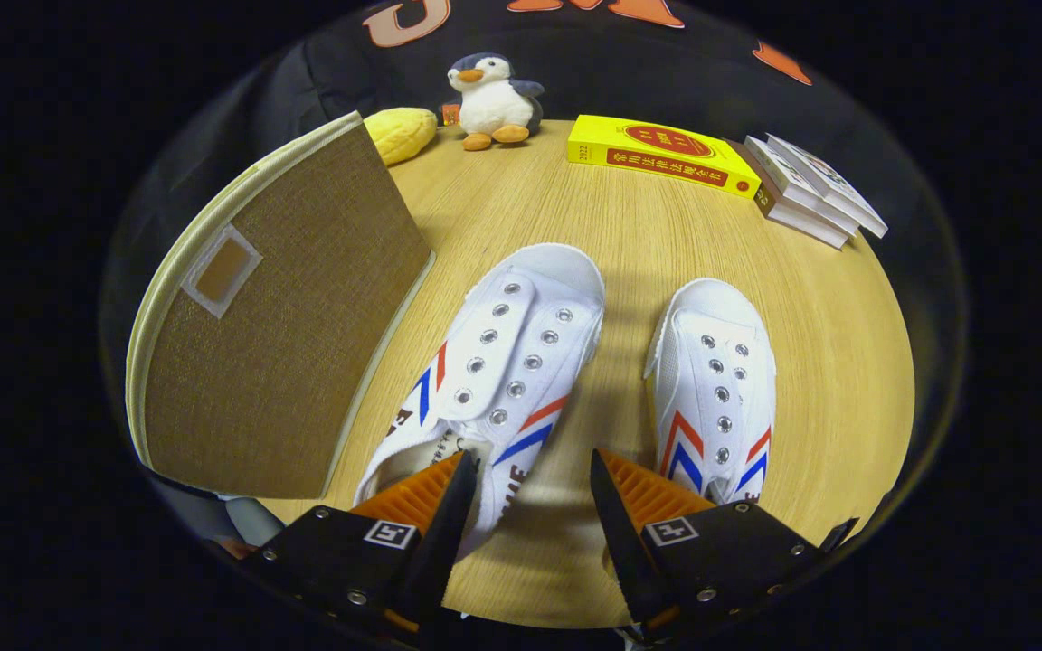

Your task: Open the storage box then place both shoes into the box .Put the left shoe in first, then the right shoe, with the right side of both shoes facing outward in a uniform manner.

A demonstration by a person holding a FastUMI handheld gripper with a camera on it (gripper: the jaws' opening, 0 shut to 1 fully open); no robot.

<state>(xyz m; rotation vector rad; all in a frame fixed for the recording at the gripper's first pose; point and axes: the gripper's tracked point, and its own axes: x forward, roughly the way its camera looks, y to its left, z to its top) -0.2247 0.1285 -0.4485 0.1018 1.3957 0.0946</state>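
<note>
While our gripper (pixel 528 477) jaws gape empty, we log the storage box (pixel 277 334) beside them, both shoes (pixel 494 371) ahead, unpacked.

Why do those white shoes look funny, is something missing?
Yes: both shoes have bare eyelets and no laces. The storage box beside them is closed. The open claw holds nothing, one finger over the nearer shoe's opening.

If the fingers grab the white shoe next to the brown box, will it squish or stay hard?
The white canvas shoe with red and blue stripes, beside the brown woven fabric storage box, would probably squish at the top: its cloth upper has no laces. The sole likely stays firmer. It looks light and may slide on the smooth wooden table. The gripper fingers are open, one over its heel.
</note>
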